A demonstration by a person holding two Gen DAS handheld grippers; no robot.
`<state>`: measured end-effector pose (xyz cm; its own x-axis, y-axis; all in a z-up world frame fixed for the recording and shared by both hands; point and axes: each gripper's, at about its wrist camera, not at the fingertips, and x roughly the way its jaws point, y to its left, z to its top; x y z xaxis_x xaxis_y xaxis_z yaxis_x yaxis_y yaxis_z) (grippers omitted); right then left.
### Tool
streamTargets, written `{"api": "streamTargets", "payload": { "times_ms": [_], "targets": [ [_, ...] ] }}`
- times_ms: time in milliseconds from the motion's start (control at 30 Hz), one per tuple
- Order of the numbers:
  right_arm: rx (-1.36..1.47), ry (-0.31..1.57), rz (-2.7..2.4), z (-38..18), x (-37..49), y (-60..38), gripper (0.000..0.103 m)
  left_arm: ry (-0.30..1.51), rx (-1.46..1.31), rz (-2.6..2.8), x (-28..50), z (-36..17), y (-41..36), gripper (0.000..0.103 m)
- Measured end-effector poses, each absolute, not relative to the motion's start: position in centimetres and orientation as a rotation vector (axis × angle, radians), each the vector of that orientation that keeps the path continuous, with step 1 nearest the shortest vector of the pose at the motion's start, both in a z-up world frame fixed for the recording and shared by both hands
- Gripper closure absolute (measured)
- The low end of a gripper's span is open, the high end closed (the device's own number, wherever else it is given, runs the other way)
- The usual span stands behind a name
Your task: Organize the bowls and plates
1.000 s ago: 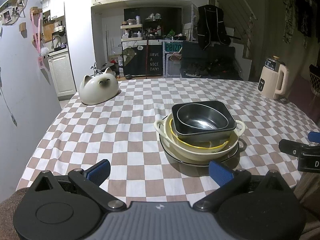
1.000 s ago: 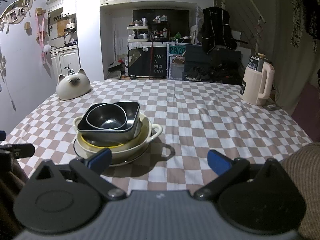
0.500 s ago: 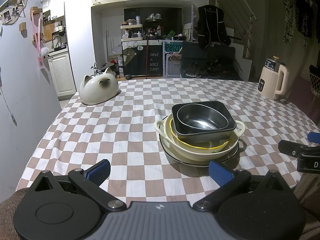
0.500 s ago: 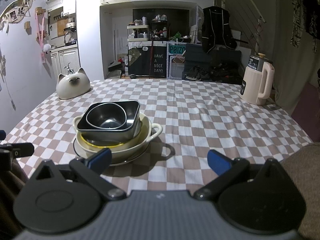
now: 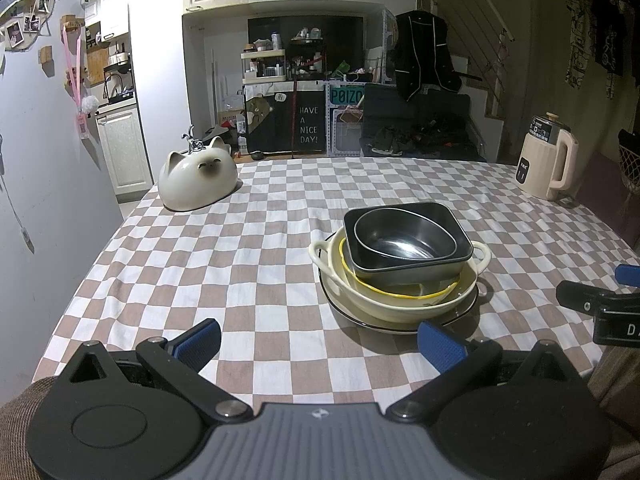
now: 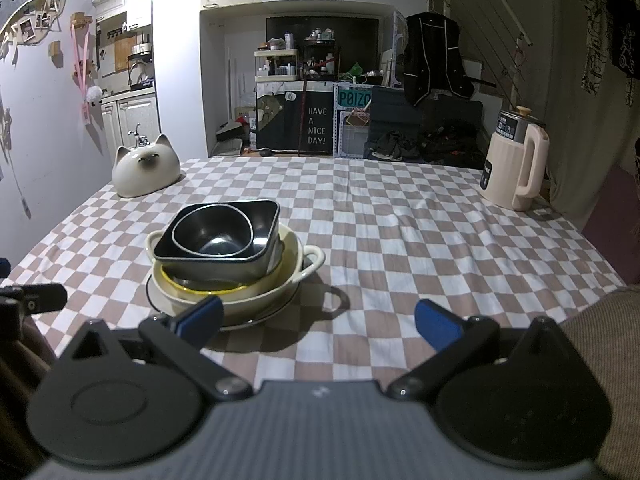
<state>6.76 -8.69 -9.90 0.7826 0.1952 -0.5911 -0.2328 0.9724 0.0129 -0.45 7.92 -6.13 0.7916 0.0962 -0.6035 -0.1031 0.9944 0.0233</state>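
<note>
**Nothing moved; stack waits**

The stack (image 5: 400, 264) (dark bowls nested in a cream bowl on a plate) sits on the table (image 5: 240, 264) as it did a second ago, ahead-right of the left claw (image 5: 318, 338) and ahead-left of the right claw (image 6: 316, 320); both spread, empty, idle. Beyond: "HAVE A NICE DAY!", "POIZO".

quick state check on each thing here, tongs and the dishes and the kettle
left tongs: open, empty
right tongs: open, empty
round black bowl: nested in the square one
square black bowl: upright in the cream bowl
cream bowl: on the plate
plate: bottom of stack
kettle: upright, lid on
</note>
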Motion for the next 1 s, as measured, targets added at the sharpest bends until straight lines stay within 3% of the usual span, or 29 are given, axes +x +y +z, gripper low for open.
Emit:
{"api": "streamTargets", "payload": {
  "times_ms": [1000],
  "targets": [
    [-0.068,0.636,0.233,-10.25,6.60,-9.04,0.000,0.646,-0.012,0.113,-0.34,-6.10,7.97,0.000]
  ]
}}
